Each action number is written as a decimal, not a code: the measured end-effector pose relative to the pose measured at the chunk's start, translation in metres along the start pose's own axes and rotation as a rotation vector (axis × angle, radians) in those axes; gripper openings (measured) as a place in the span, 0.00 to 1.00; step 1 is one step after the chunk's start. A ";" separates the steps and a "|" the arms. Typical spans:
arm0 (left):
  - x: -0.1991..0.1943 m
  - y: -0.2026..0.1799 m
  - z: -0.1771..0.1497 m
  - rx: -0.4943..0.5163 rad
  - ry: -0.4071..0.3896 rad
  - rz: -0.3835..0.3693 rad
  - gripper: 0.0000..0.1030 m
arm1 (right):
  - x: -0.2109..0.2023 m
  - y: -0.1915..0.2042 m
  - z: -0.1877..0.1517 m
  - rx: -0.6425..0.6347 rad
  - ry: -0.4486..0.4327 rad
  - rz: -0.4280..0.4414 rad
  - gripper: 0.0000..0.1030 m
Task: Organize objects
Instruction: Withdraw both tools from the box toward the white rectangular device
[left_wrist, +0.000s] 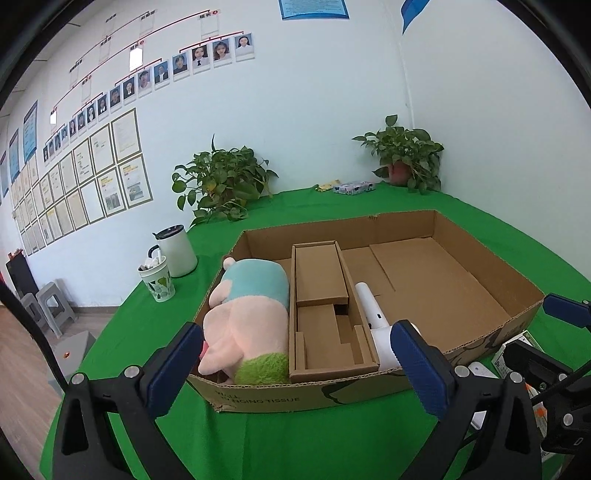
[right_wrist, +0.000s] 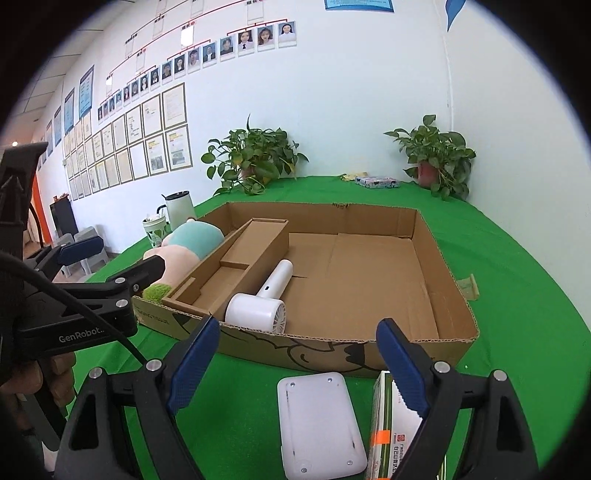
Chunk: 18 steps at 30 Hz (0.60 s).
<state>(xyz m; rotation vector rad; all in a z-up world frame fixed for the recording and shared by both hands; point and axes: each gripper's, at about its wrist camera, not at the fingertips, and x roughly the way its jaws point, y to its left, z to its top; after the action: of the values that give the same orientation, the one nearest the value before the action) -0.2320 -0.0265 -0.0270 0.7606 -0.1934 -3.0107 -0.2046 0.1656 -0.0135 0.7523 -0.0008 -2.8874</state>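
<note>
- Beyond both spread, empty grippers (left (left_wrist: 295, 369), right (right_wrist: 299, 363)), the cardboard tray (right_wrist: 448, 280) already held a plush toy (left_wrist: 247, 321), insert box (left_wrist: 325, 306) and handheld fan (right_wrist: 264, 299).
- A white device (right_wrist: 319, 424) between the right jaws and a carton (right_wrist: 386, 435) beside them remained on the desk (right_wrist: 517, 295).

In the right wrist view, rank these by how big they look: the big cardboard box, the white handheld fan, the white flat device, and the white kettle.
Largest to smallest:
1. Big open brown cardboard box
2. White flat rectangular device, though it lies nearest the camera, which inflates it
3. White handheld fan
4. White kettle with black lid, far back
</note>
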 end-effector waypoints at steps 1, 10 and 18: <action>0.001 0.002 0.000 -0.007 0.009 0.001 0.99 | -0.001 0.000 -0.001 -0.009 -0.008 -0.005 0.82; 0.017 0.004 -0.004 -0.011 0.108 -0.060 0.60 | 0.001 -0.003 -0.001 -0.011 0.016 -0.021 0.83; 0.014 0.007 -0.003 -0.037 0.077 -0.064 0.99 | 0.006 0.000 -0.012 -0.033 0.064 0.064 0.83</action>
<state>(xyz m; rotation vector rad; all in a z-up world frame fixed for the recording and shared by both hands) -0.2424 -0.0343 -0.0353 0.8937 -0.1125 -3.0280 -0.2038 0.1650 -0.0271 0.8234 0.0296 -2.7942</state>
